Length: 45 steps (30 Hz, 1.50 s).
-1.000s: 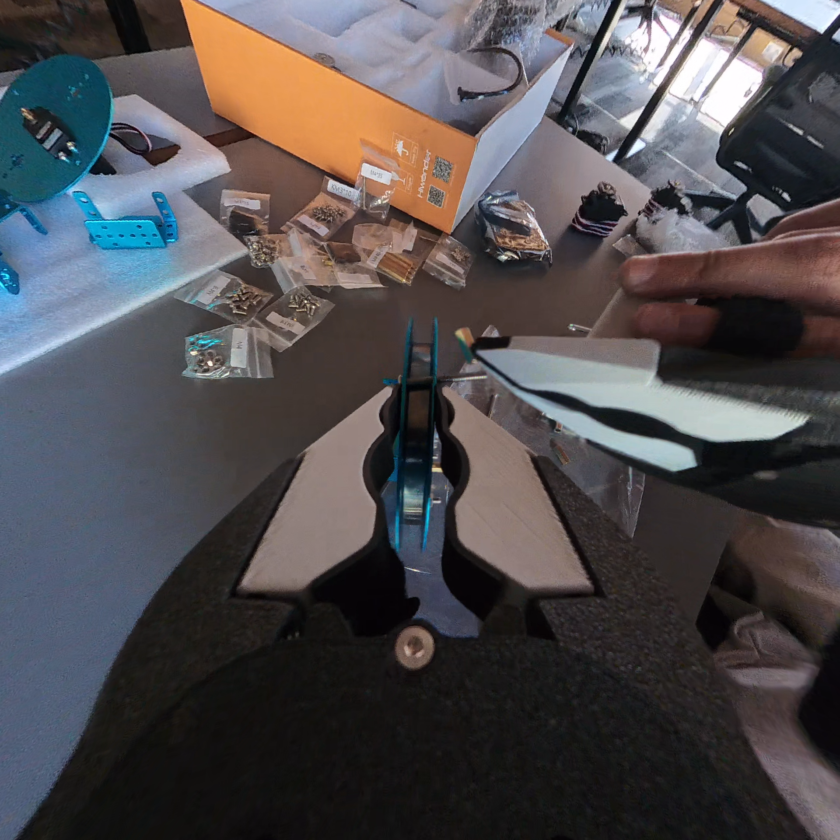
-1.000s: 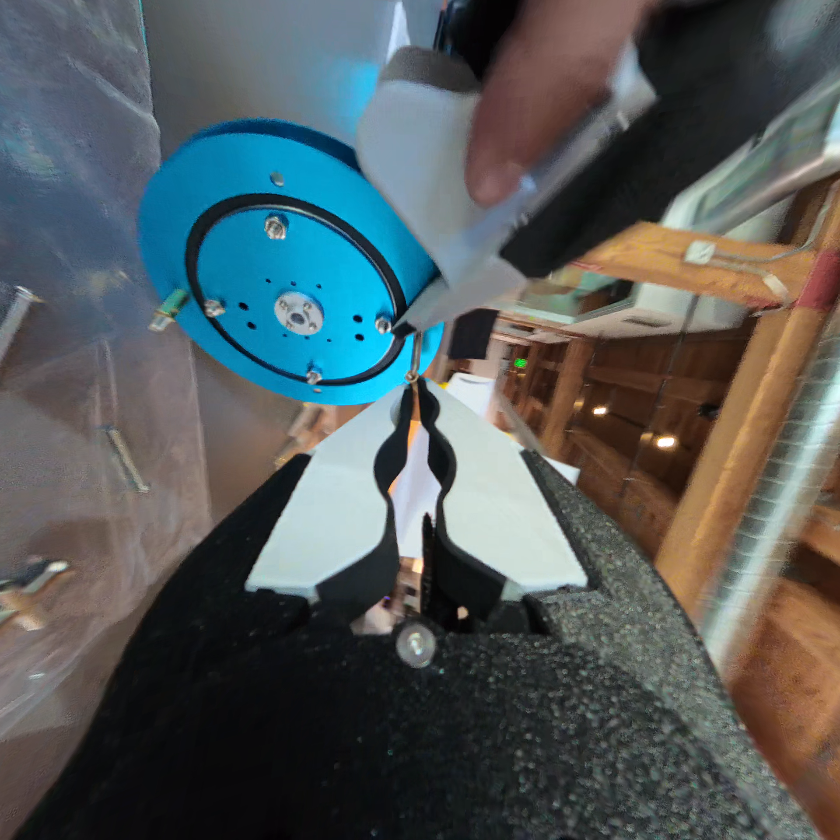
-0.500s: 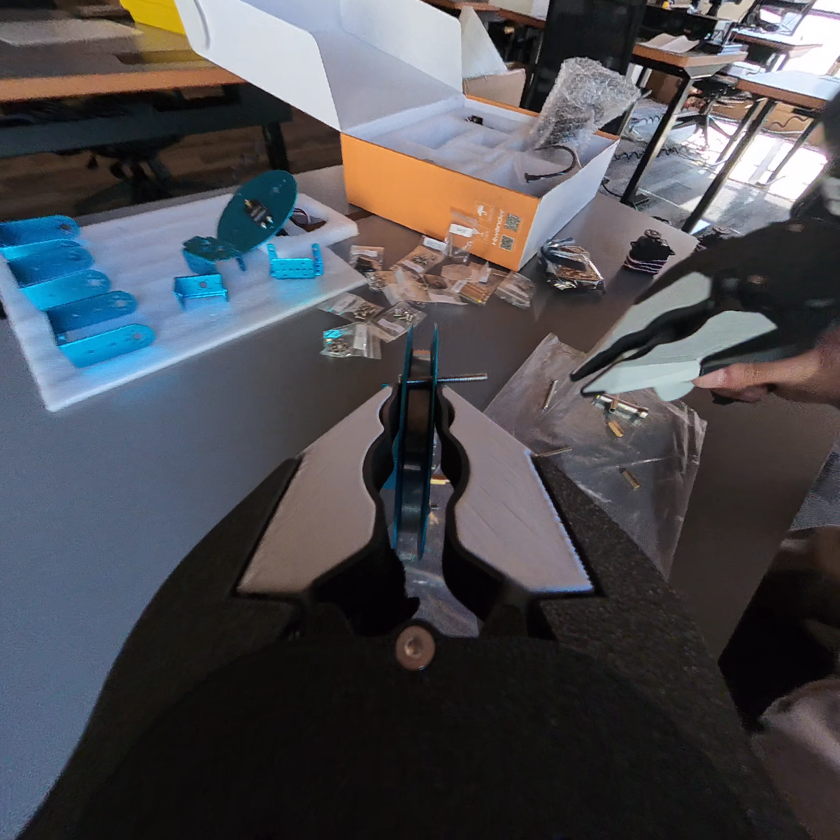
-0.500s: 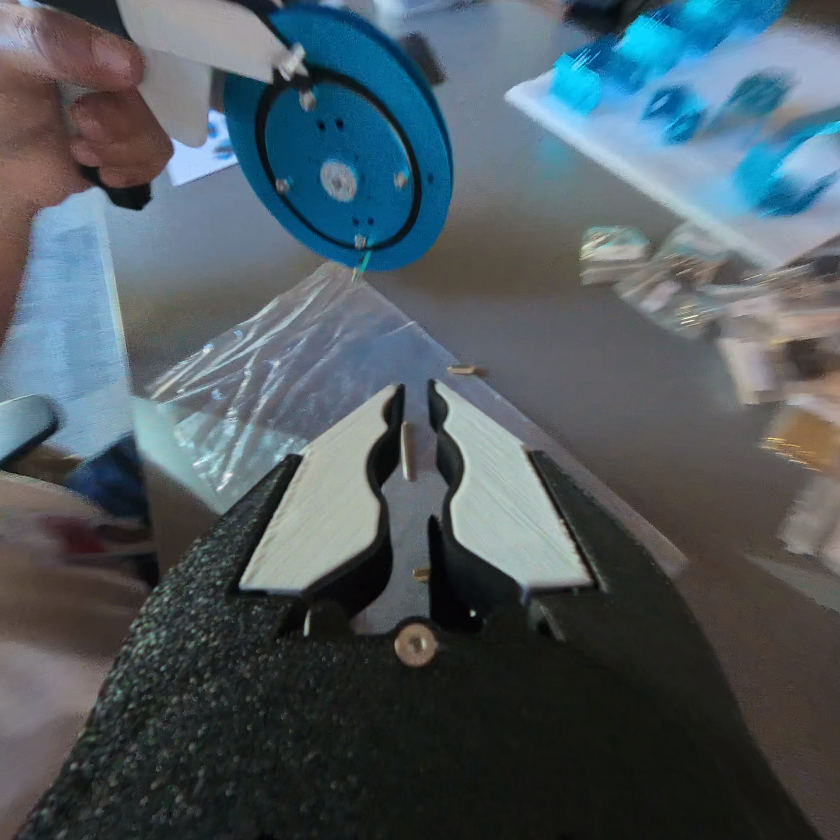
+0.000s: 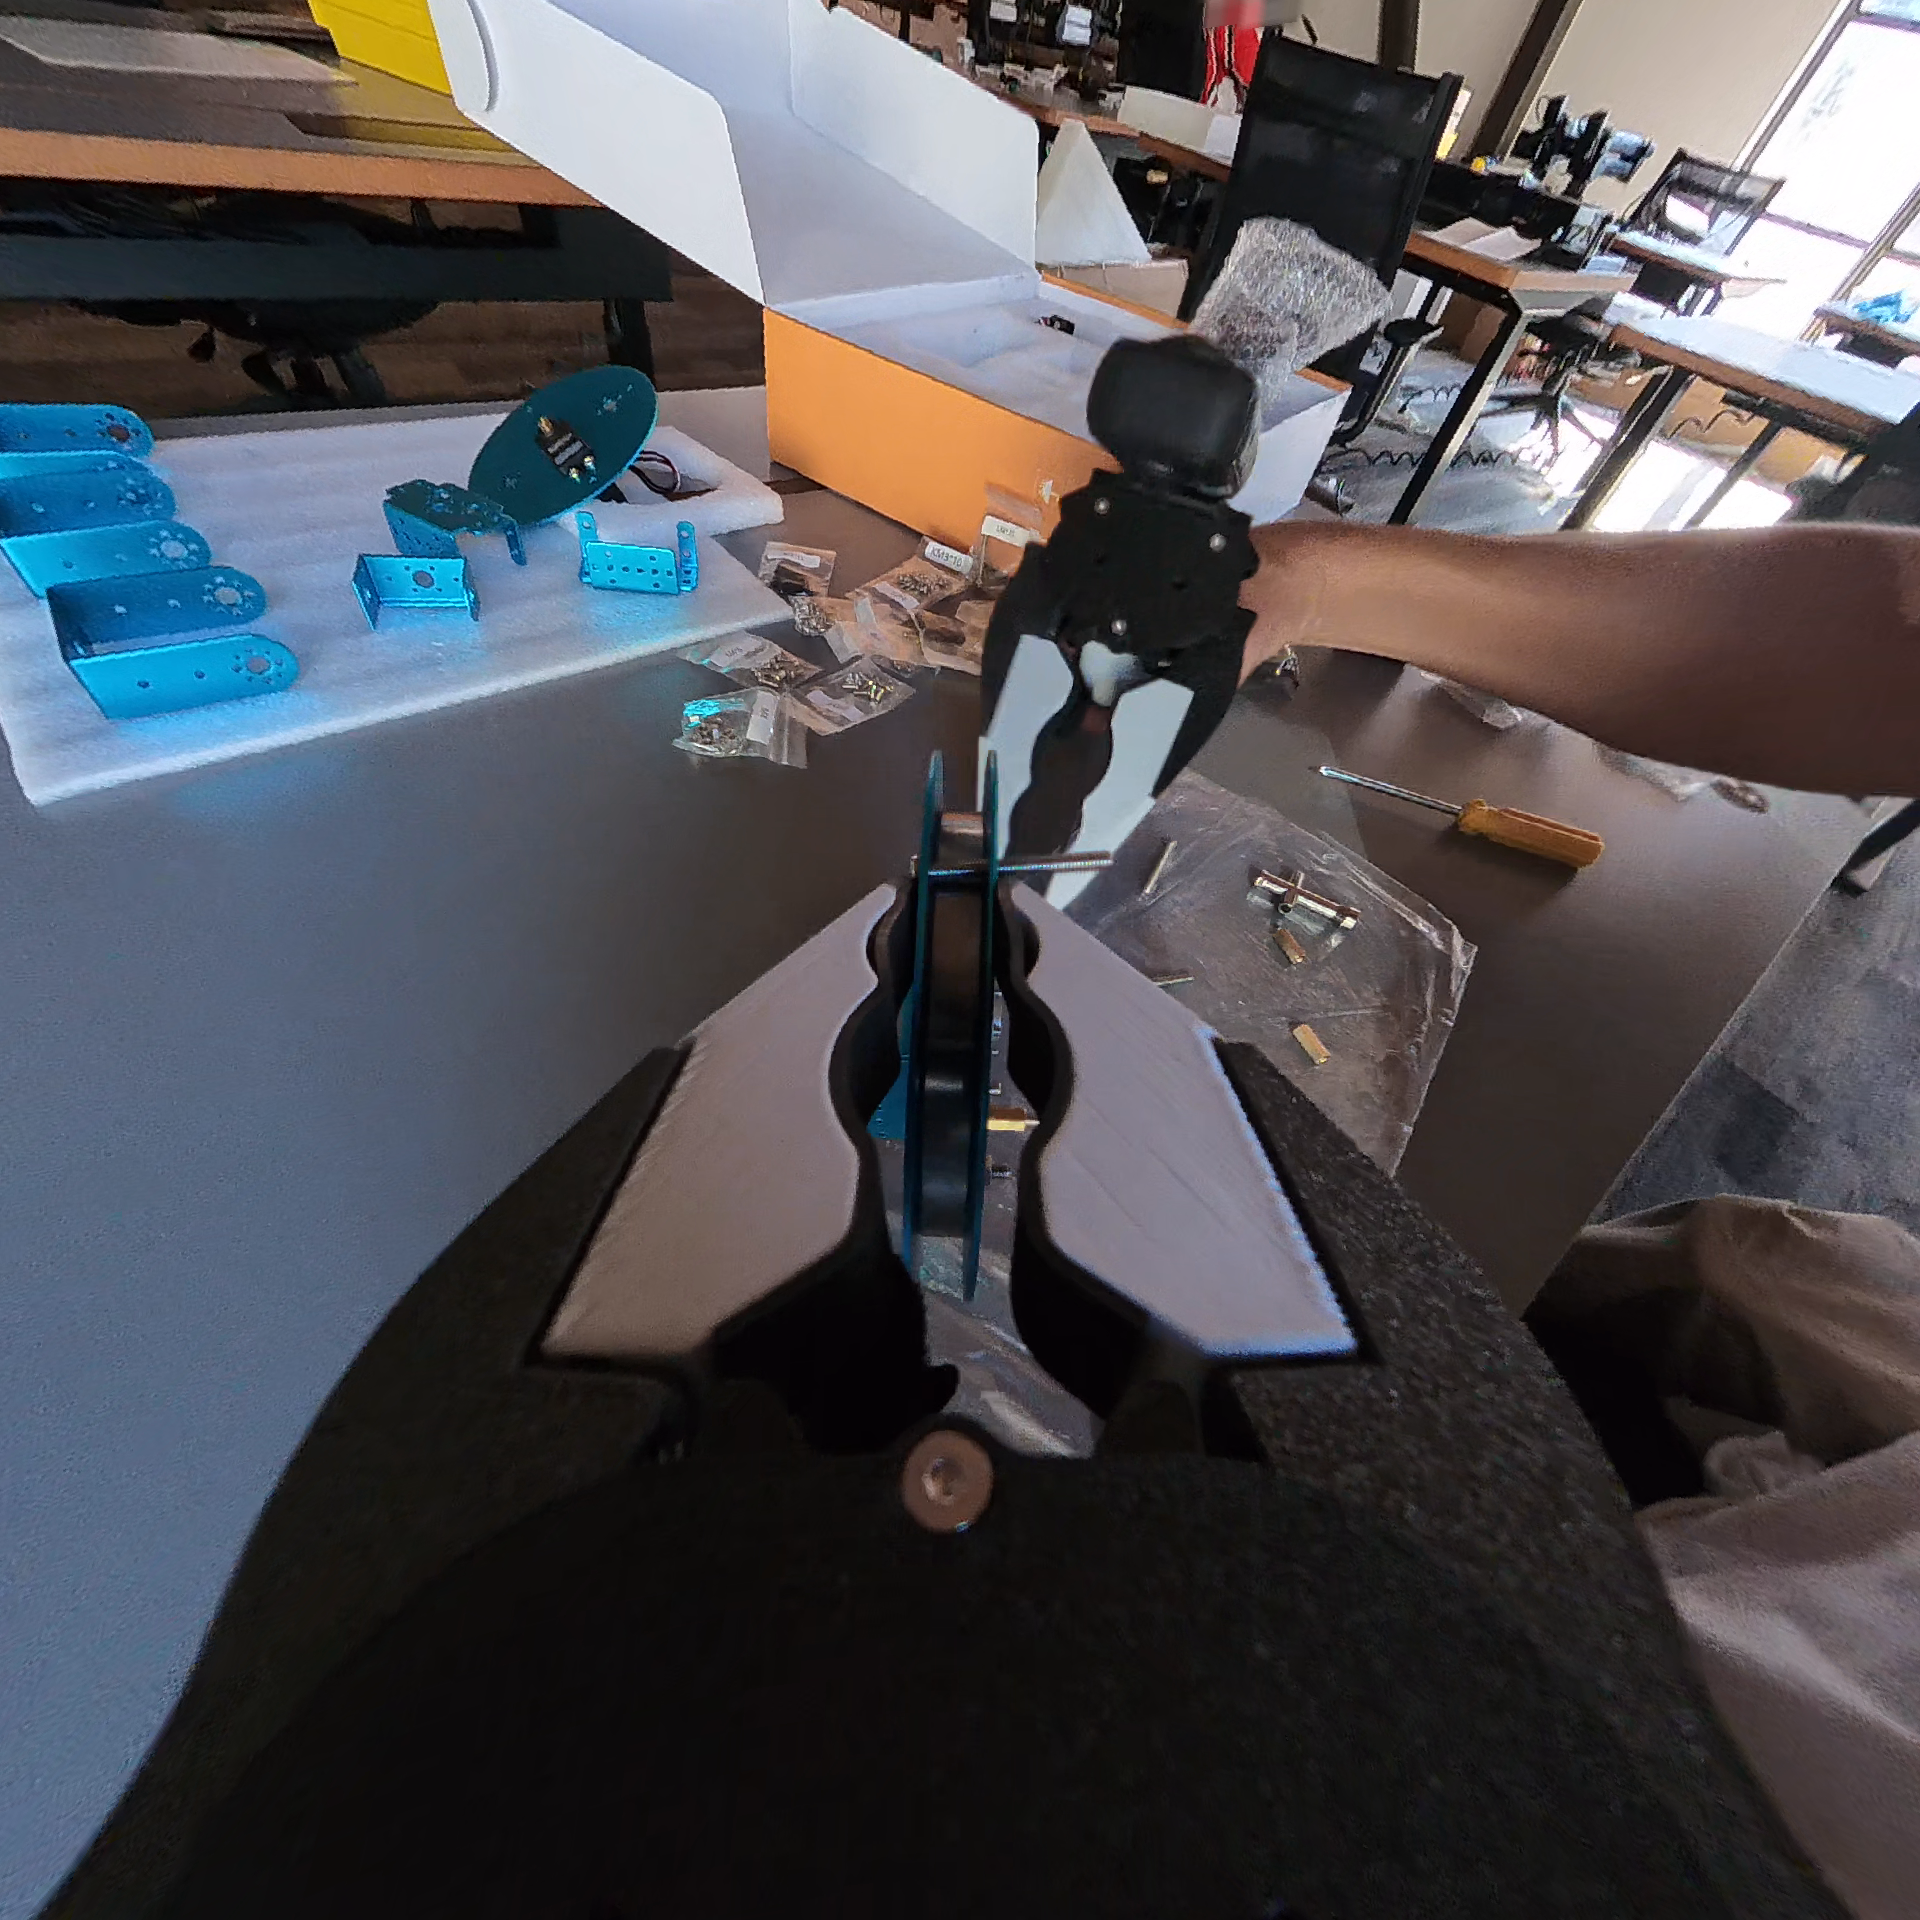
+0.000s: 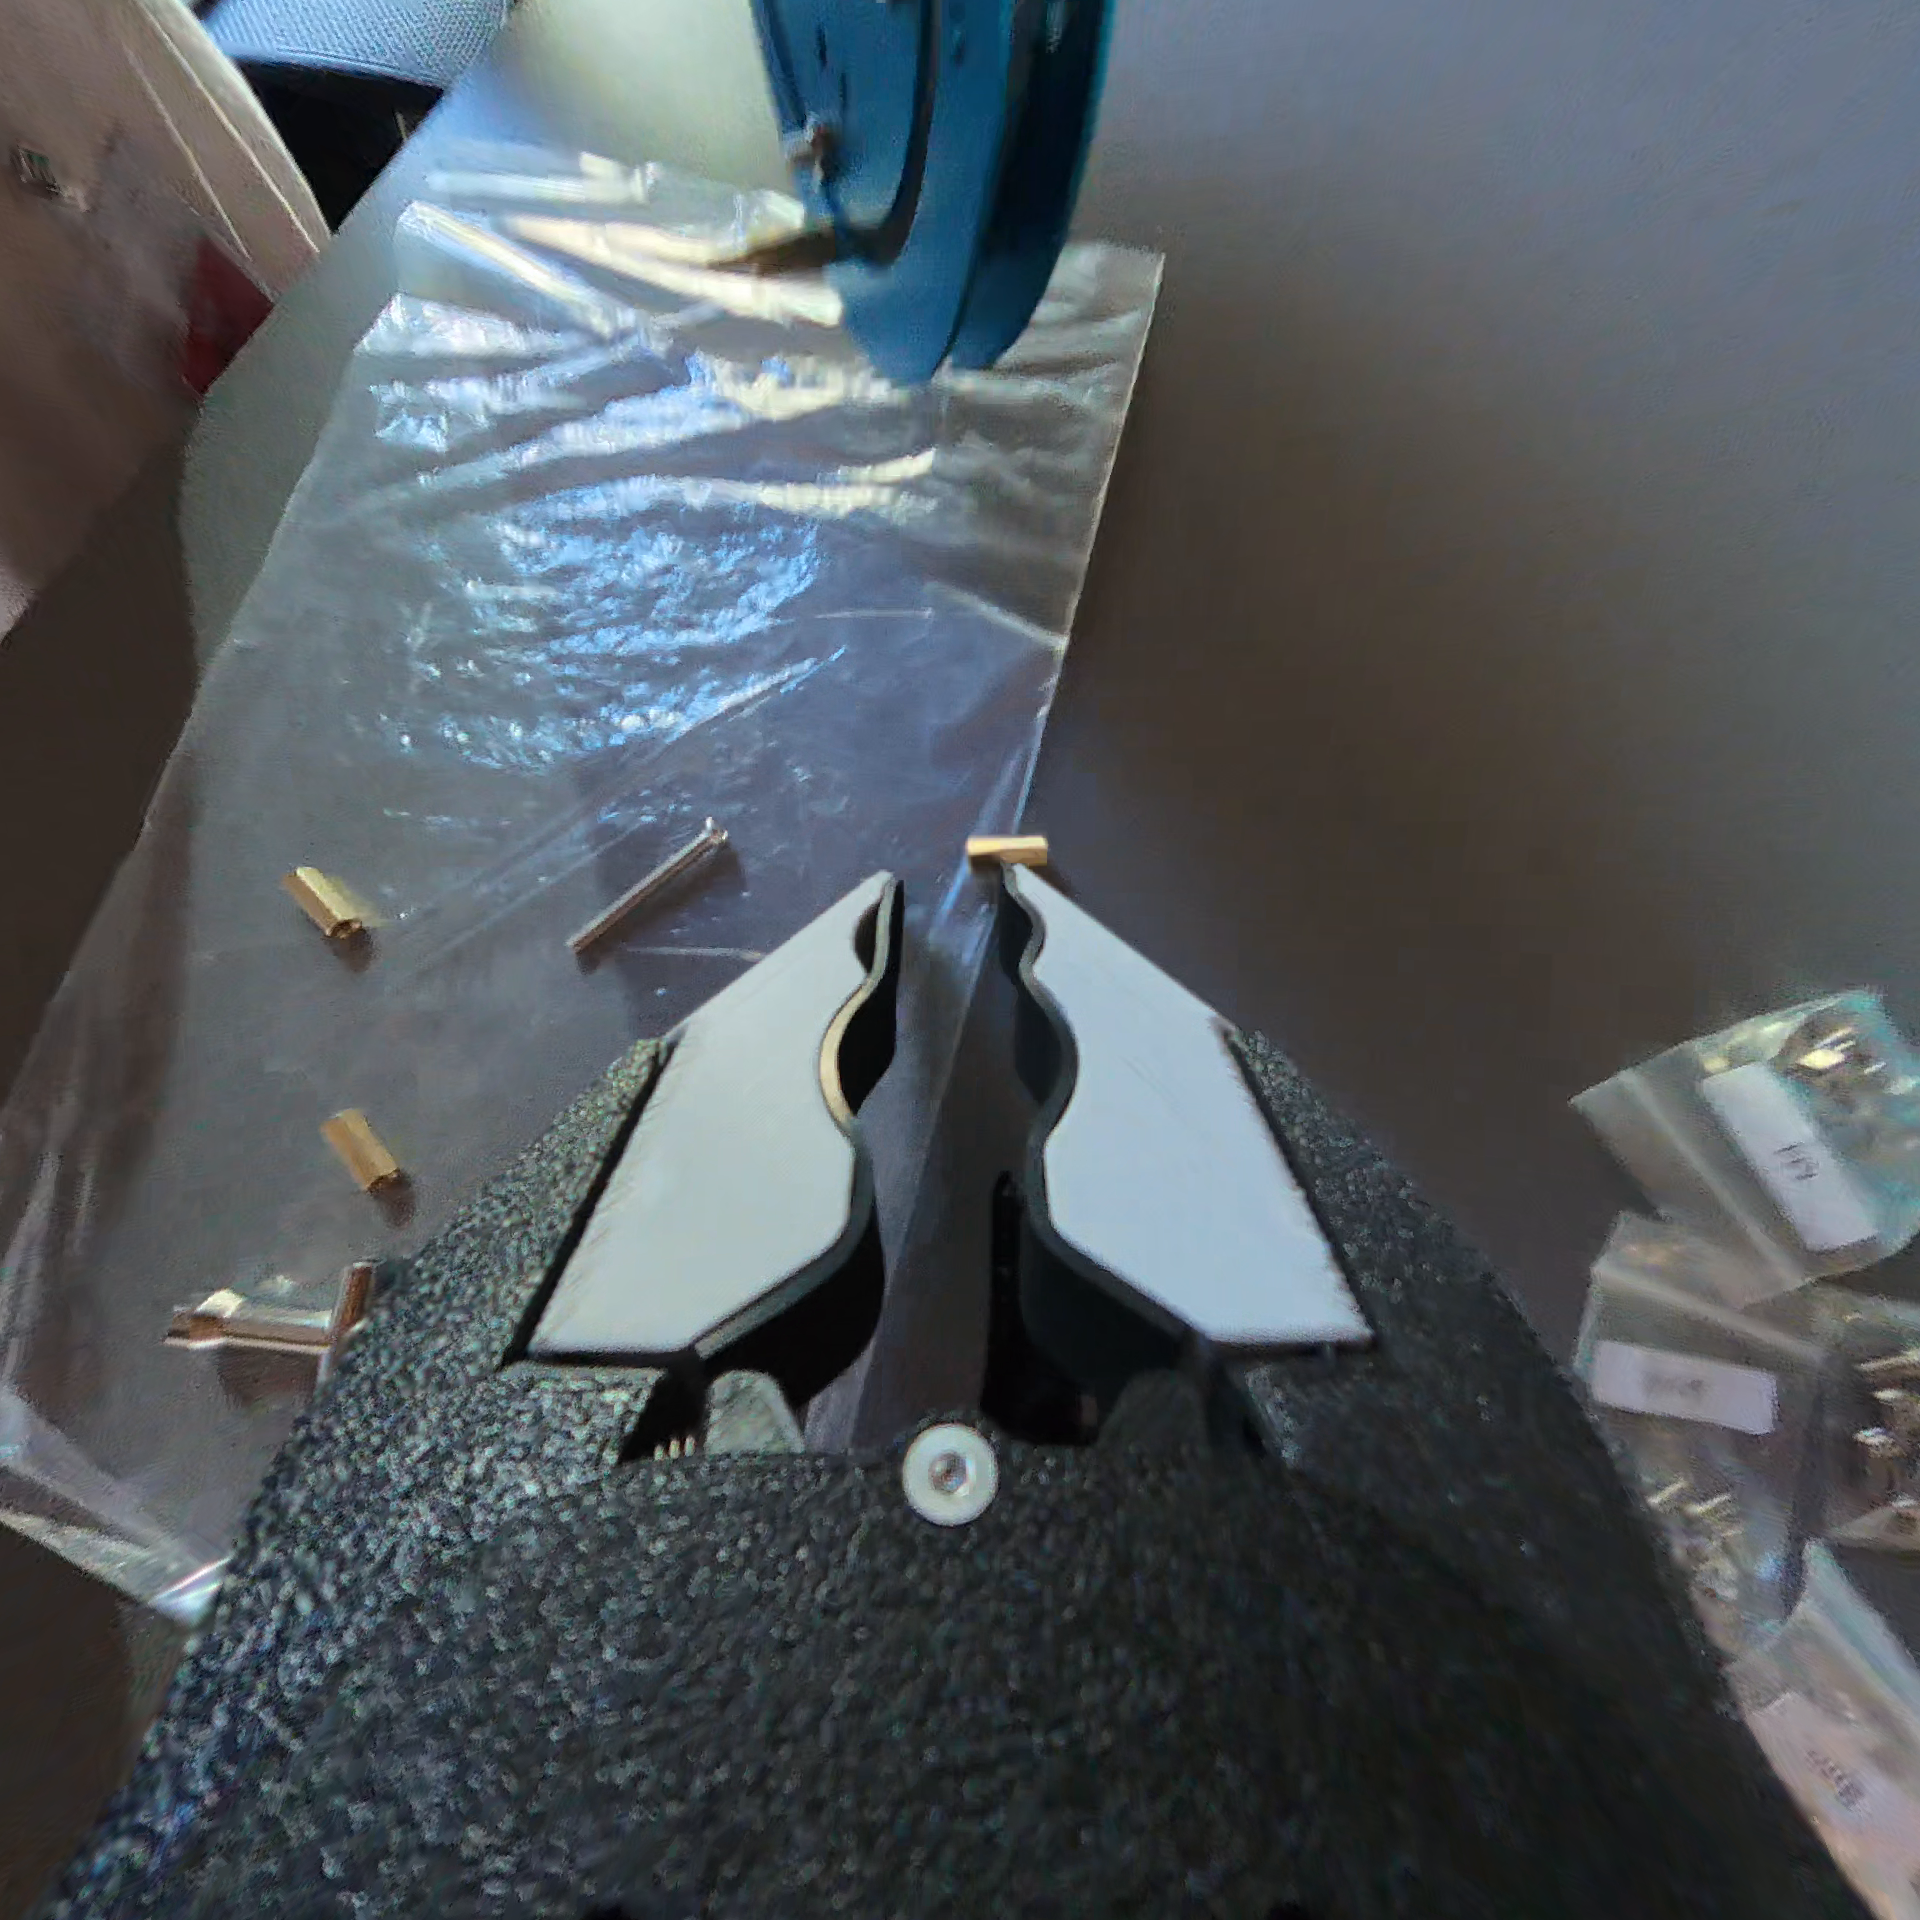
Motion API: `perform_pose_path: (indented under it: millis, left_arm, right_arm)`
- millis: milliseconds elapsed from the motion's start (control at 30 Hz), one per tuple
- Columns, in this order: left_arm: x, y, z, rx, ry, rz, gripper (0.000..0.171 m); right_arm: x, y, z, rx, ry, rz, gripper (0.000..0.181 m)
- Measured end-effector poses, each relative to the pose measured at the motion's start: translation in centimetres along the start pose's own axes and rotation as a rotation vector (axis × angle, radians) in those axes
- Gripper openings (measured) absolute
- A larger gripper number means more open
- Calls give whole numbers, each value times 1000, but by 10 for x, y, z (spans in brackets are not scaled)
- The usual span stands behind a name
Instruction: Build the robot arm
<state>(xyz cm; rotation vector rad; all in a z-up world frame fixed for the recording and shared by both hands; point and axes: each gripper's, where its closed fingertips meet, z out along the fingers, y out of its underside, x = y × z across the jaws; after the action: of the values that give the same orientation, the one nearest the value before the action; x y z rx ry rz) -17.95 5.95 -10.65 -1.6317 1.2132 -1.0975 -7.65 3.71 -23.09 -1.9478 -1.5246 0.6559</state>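
The left tool clamps a stiff, probably light, blue double-disc metal wheel edge-on; the right tool, narrow and empty, hovers over a slippery clear plastic bag.

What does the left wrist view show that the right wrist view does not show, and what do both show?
Only the left wrist view: the orange box, the screwdriver, the blue brackets on white foam, and the left gripper shut on the blue disc.

Only the right wrist view: the open space between the right gripper fingers.

Both: the disc, the clear plastic bag with brass spacers, and the grey table.
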Motion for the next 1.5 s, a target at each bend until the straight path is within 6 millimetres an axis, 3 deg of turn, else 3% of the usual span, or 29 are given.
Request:
perform_pose_path:
  millis: [67, 233, 433, 633, 700, 800, 867, 1033, 1167, 1233, 1367, 1500]
  left_arm:
    - [1, 2, -3, 11, -2, -24, 12]
    - [1, 8, -10, 8, -37, -26, 13]
    - [-13, 17, -14, -19, -130, -42, 12]
    - [-17, 21, -7, -28, -131, -101, 12]
    - [-18, 22, -5, -36, -153, -95, 12]
    - [-18, 19, -6, -27, -198, -43, 12]
    - [-14, 14, -6, 5, -218, 21, 12]
    - [2, 3, -5, 89, -222, 179, 13]
    - [14, 4, 0, 112, -176, 180, 13]
    - [15, 9, 5, 106, -150, 126, 13]
    - [19, 16, 10, 93, -92, 44, 13]
    - [26, 19, 12, 71, -109, 145, 13]
  right_arm:
    - [5, -13, -6, 87, 9, -21, 17]
    - [13, -1, 5, 34, -12, -74, 18]
    - [27, -14, 8, 28, 29, -53, 17]
    - [27, -14, 18, 16, 21, -128, 15]
    - [24, -13, 19, 5, -11, -106, 8]
    - [27, -22, 15, 20, 75, -38, 6]
    - [16, -50, 2, 125, 113, 83, 5]
    - [-35, -124, -33, 538, 114, 445, 4]
    - [-52, -141, -36, 781, 113, 735, 5]
    - [-53, -146, -40, 875, 179, 728, 4]
    - [-53, -135, -38, 801, 377, 668, 4]
    - [-57, -124, -28, 590, 508, 611, 4]
